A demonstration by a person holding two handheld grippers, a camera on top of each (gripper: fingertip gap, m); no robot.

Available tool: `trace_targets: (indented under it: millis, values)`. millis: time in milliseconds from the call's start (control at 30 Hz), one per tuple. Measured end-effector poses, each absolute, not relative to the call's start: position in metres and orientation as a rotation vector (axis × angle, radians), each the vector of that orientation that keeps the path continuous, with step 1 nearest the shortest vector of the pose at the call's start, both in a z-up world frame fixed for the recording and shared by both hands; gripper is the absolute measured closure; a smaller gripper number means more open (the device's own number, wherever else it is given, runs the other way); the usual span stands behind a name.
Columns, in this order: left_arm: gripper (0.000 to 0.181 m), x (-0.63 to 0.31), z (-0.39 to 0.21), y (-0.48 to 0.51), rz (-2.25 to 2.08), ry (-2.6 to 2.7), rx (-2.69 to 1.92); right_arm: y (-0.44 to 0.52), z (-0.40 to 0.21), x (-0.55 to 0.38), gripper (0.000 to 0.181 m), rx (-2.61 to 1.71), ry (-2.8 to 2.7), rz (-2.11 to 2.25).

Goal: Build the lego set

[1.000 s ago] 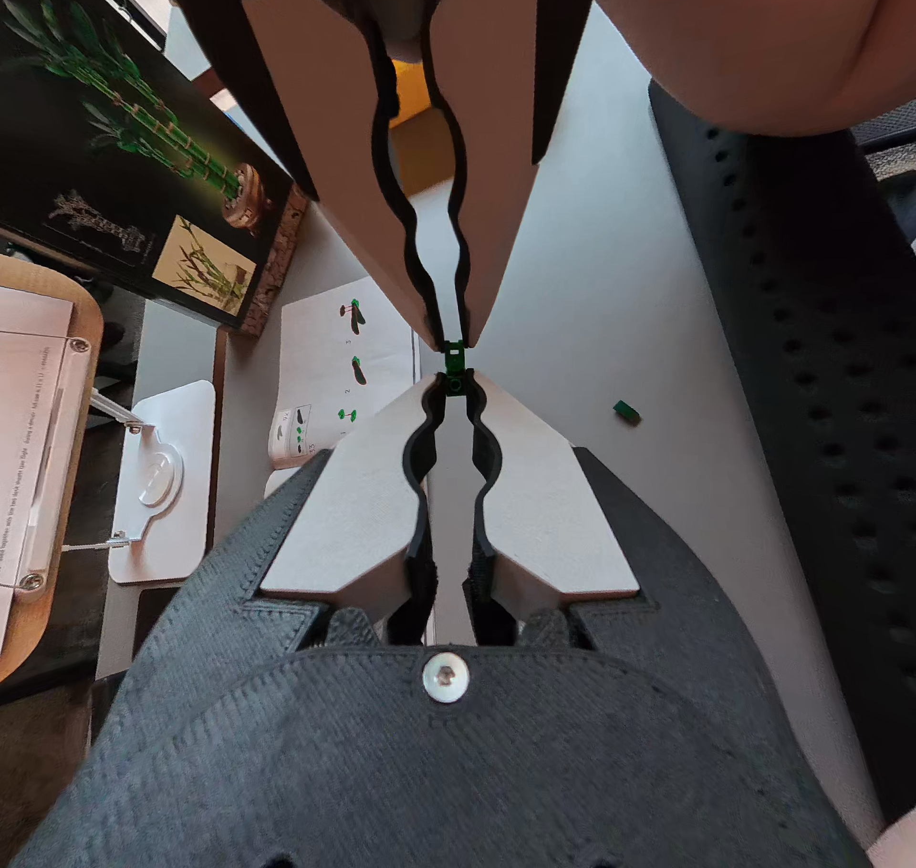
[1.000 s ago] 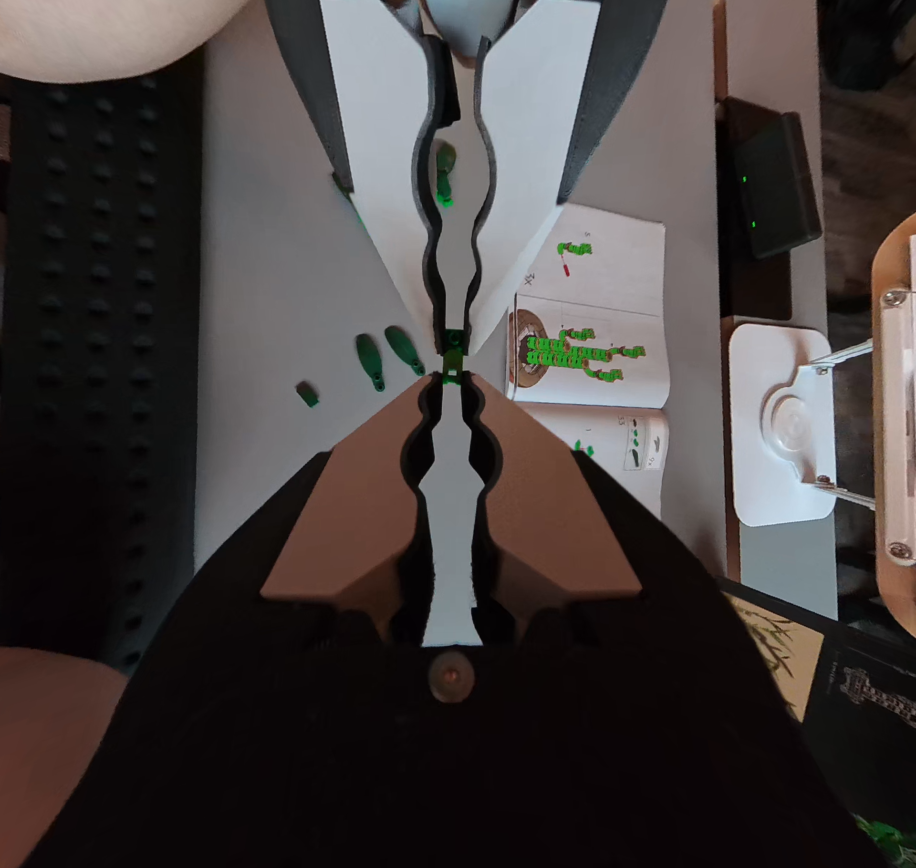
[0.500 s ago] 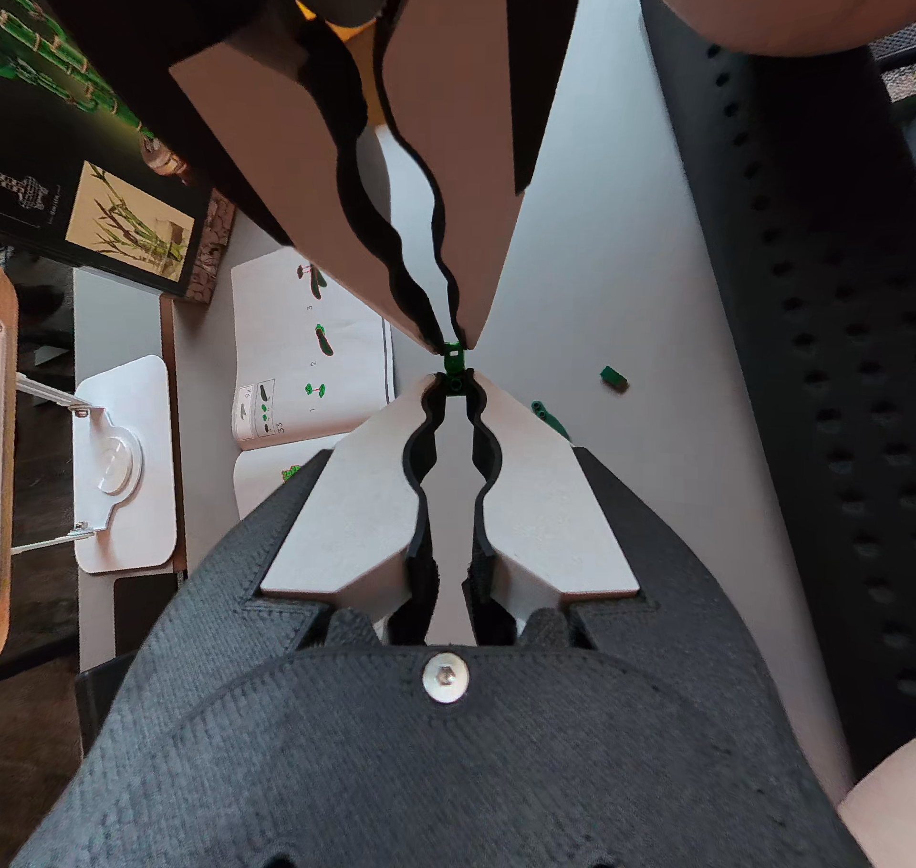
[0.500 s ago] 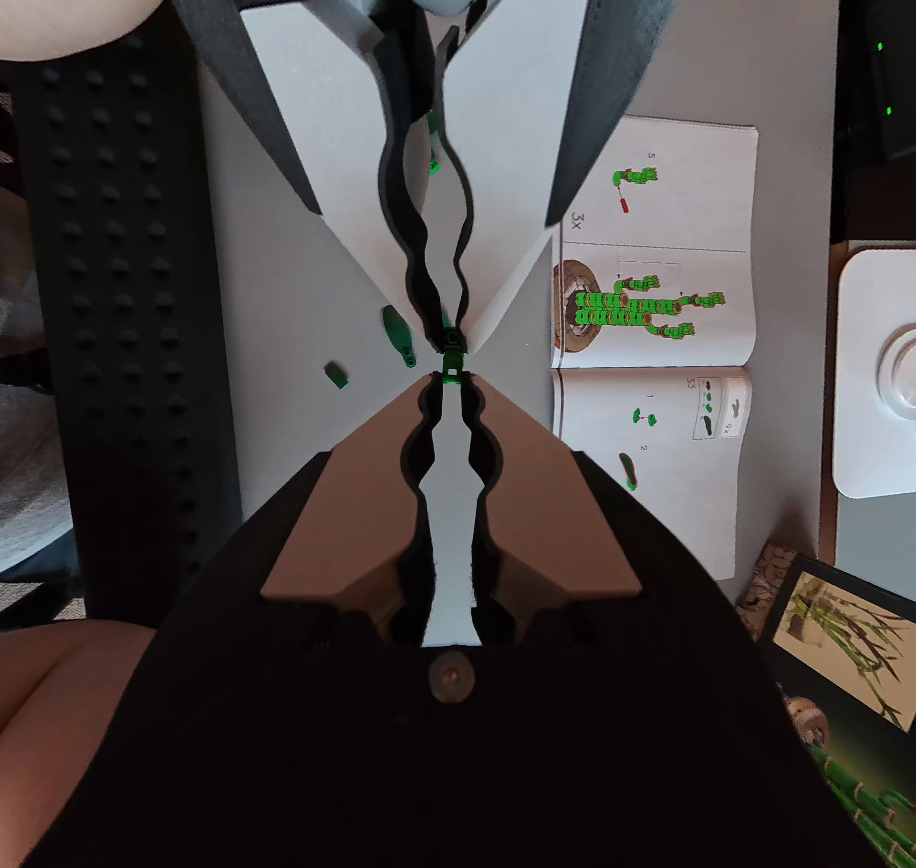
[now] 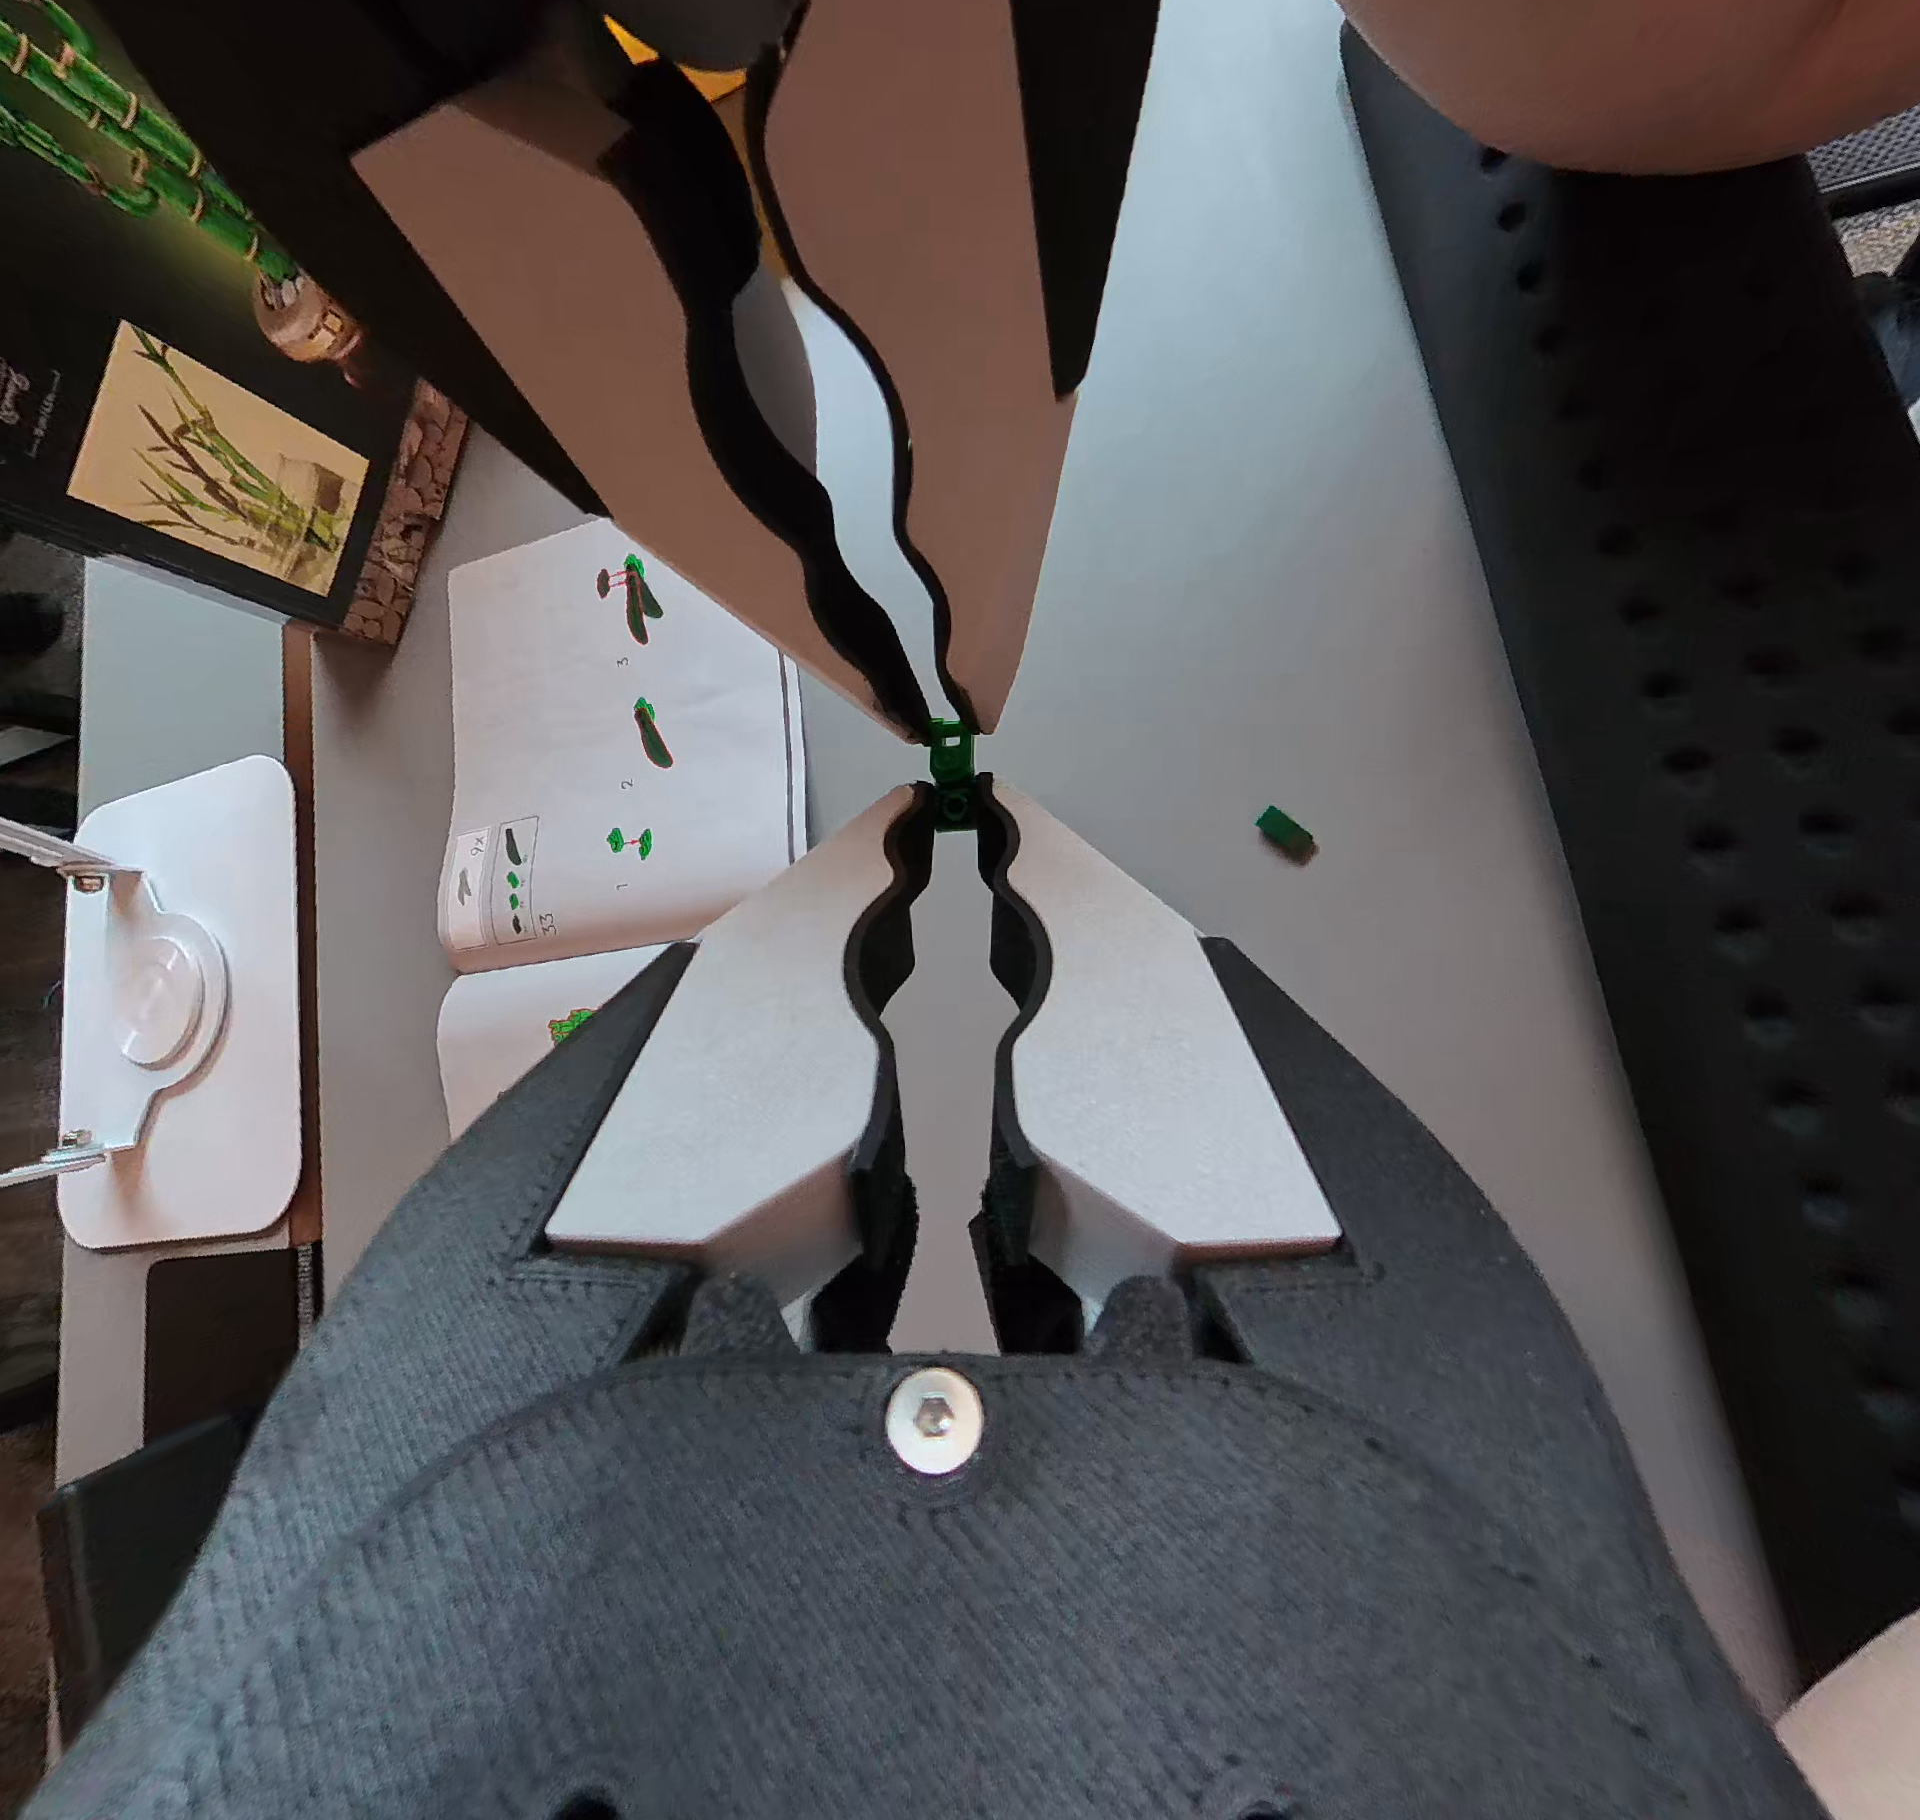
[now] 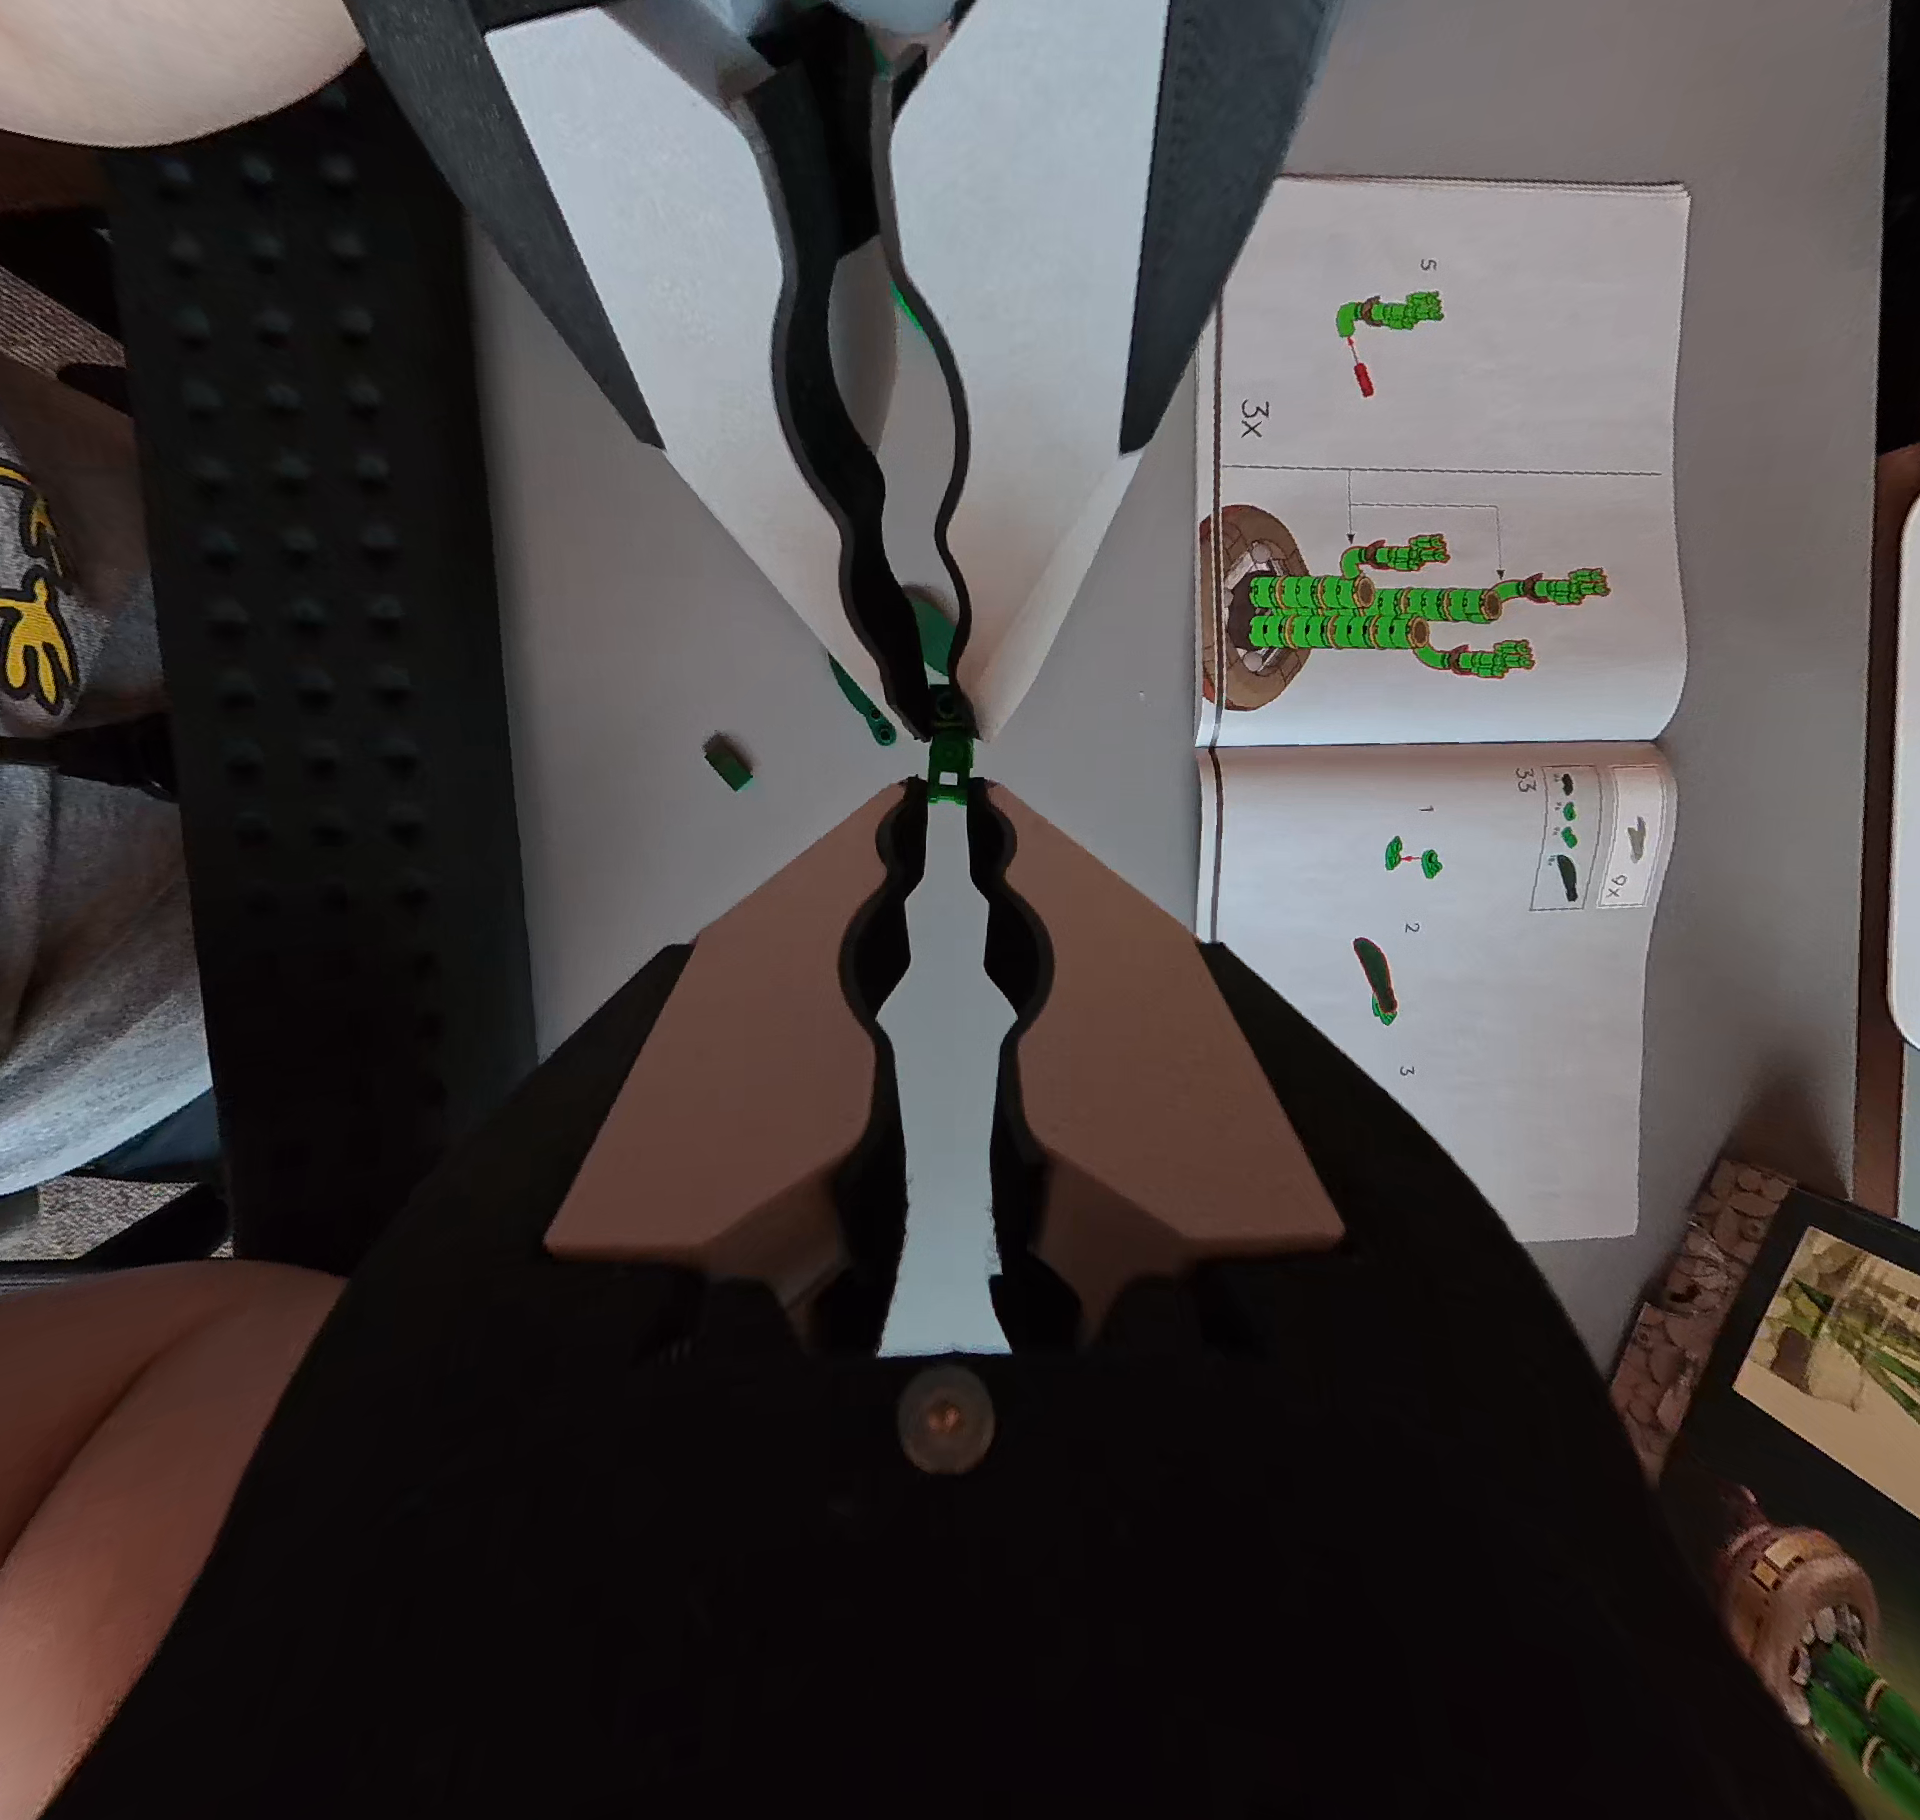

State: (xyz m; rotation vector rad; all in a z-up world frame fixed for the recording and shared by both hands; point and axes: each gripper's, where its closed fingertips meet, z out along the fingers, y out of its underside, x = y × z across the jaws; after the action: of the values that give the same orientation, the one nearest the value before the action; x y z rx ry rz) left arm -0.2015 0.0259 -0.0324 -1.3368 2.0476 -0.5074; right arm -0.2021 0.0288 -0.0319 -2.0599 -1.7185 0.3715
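My left gripper [image 5: 951, 802], with white fingers, is shut on a small dark green lego piece [image 5: 954, 807]. My right gripper [image 6: 948, 783], with brown fingers, is shut on a small bright green lego piece [image 6: 948, 762]. The two grippers meet tip to tip above the grey table, and the two pieces touch end to end. In the left wrist view the right gripper [image 5: 951, 726] comes down from the top. In the right wrist view the left gripper [image 6: 945, 721] does the same. A loose green piece [image 5: 1285, 832] lies on the table to the side, and it also shows in the right wrist view [image 6: 727, 760].
An open instruction booklet [image 6: 1434, 627] lies beside the grippers. The set's dark box [image 5: 208, 420] and a white stand [image 5: 177, 1001] lie beyond it. A black studded mat [image 6: 291, 627] runs along the other side. Green leaf pieces [image 6: 862, 705] lie under the left gripper. The tips of both grippers are at nearly the same place.
Both grippers have stayed tip to tip on the green pieces. The pair has shifted over the table towards the booklet, and the right gripper has tilted somewhat.
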Motion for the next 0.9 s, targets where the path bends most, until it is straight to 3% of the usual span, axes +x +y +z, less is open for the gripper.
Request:
trace_targets:
  millis: [900]
  values:
    - [0.175, -0.196, -0.027, 0.0304, -0.502, 1.994, -1.334, 0.0335, -0.0262, -0.1973, 0.175, -1.988, -1.71, 0.374]
